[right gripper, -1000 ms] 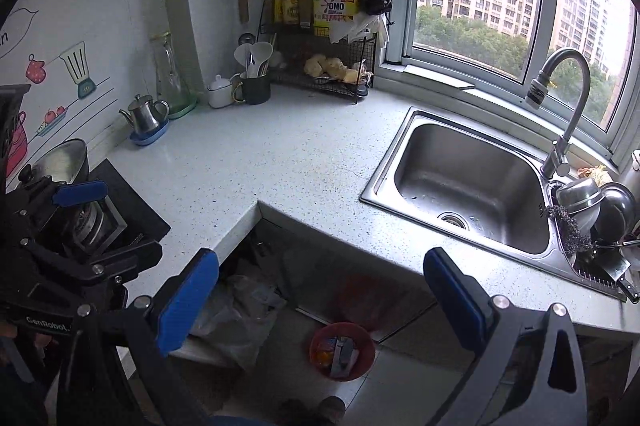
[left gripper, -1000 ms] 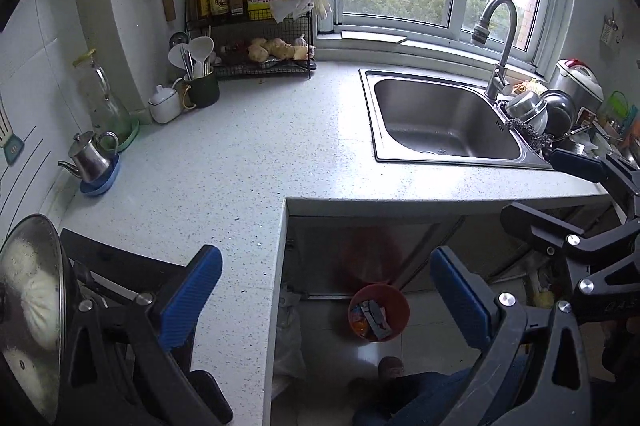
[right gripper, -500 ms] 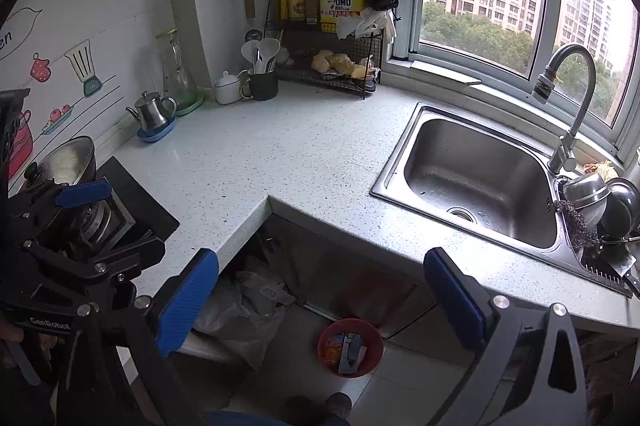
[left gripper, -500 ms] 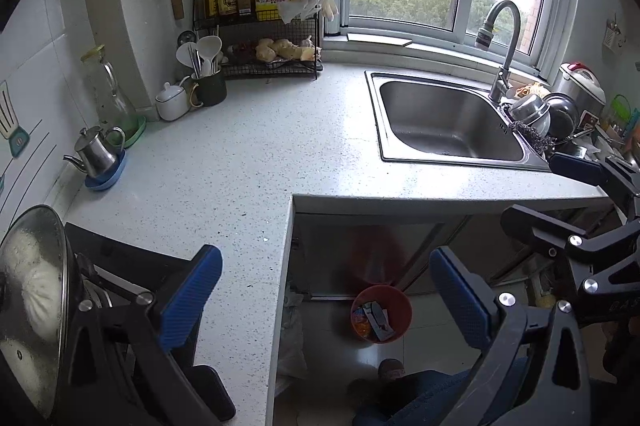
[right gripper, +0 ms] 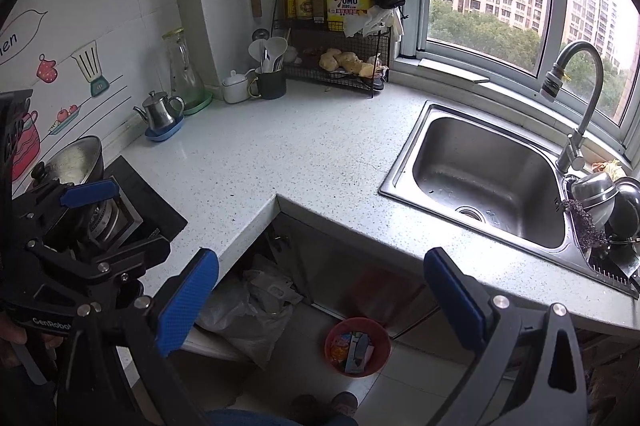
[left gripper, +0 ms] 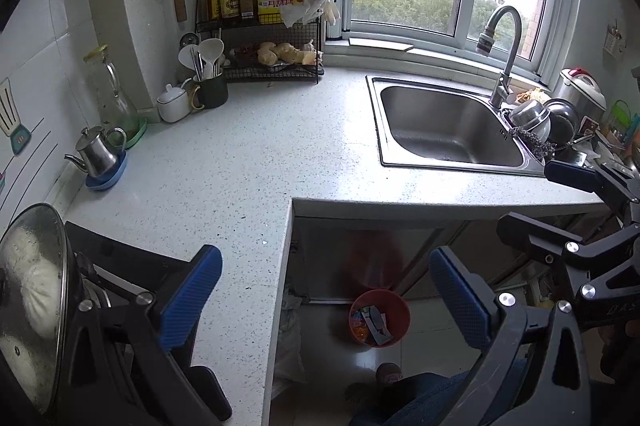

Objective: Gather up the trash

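Note:
A red trash bin (left gripper: 379,318) holding wrappers and a small carton stands on the floor below the inner corner of the speckled white counter (left gripper: 248,162). It also shows in the right wrist view (right gripper: 357,347). My left gripper (left gripper: 324,290) is open and empty, held above the counter corner. My right gripper (right gripper: 320,290) is open and empty, above the gap in front of the counter. The right gripper shows at the right edge of the left wrist view (left gripper: 580,226), and the left gripper at the left edge of the right wrist view (right gripper: 80,226).
A steel sink (left gripper: 448,124) with a tap (left gripper: 502,54) is at the right, bowls (left gripper: 544,118) beside it. A wire rack (left gripper: 272,54), utensil cup (left gripper: 210,88), kettle (left gripper: 98,152) and lidded pot (left gripper: 32,302) line the back and left. A plastic bag (right gripper: 252,302) lies under the counter.
Both grippers have drawn slightly back and up, so the counter and bin sit a little lower in view. Both stay open and empty.

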Motion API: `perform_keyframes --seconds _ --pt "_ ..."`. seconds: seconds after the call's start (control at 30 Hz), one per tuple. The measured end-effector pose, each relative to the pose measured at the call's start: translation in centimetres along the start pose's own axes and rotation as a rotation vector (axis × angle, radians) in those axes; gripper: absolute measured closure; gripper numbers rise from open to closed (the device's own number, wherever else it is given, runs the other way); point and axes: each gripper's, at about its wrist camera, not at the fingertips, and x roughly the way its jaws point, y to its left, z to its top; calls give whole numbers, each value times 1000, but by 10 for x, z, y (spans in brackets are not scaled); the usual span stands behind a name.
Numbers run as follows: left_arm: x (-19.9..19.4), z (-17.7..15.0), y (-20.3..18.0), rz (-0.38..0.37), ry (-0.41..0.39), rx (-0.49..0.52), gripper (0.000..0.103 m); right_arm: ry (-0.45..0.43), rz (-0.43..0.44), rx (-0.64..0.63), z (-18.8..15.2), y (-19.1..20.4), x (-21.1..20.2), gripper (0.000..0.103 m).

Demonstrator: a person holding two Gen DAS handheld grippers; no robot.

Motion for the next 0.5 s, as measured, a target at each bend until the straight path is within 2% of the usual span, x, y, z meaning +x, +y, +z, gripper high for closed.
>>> perform_keyframes --seconds 0.5 --pt "9 -1 -5 -12 43 31 0 13 22 -10 1 -1 1 1"
